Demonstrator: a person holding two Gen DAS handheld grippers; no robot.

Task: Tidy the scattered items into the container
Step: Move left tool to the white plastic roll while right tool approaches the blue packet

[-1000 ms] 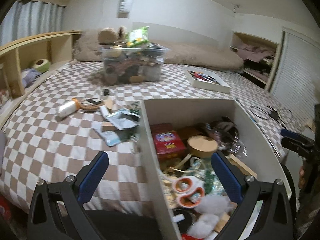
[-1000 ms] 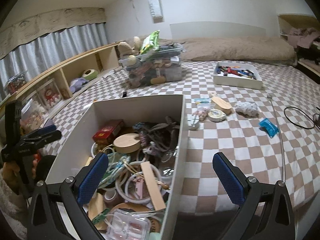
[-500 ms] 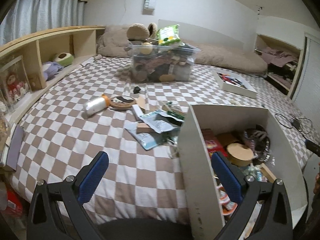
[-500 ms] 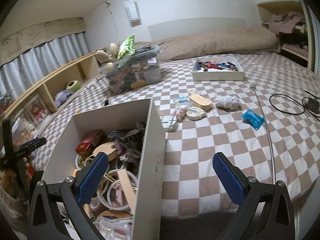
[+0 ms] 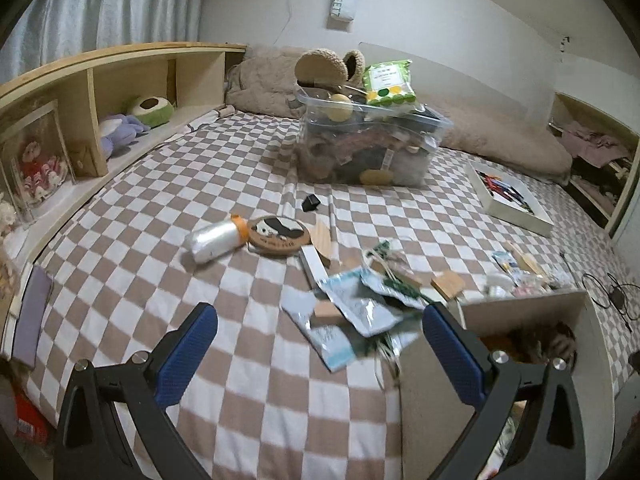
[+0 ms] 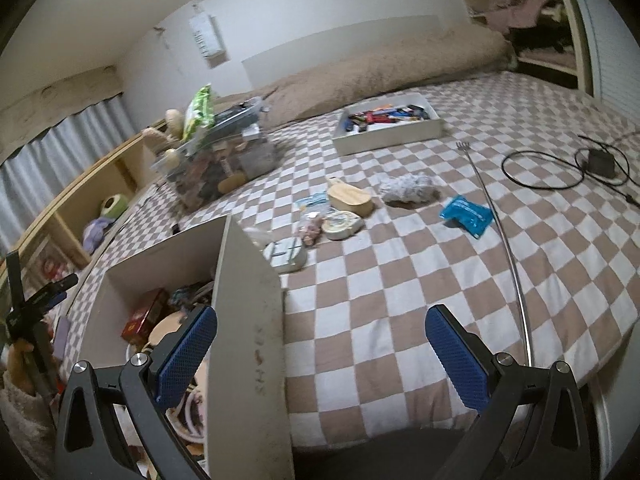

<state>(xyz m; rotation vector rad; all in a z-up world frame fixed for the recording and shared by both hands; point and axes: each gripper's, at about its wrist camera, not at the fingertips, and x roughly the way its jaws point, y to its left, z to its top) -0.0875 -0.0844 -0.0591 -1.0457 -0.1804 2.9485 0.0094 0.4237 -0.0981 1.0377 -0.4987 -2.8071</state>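
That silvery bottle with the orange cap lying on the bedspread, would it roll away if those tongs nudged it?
Probably. The silvery bottle lies on its side and looks round-bodied, so a sideways push would likely roll it. The soft checkered bedspread may slow it. Its shiny skin looks smooth, so it could slip between the pads; the left tongs stand wide open, seemingly wide enough to straddle it.

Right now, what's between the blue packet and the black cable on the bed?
In the right wrist view, a long thin metal rod lies across the checkered bedspread between the blue packet and the black cable.
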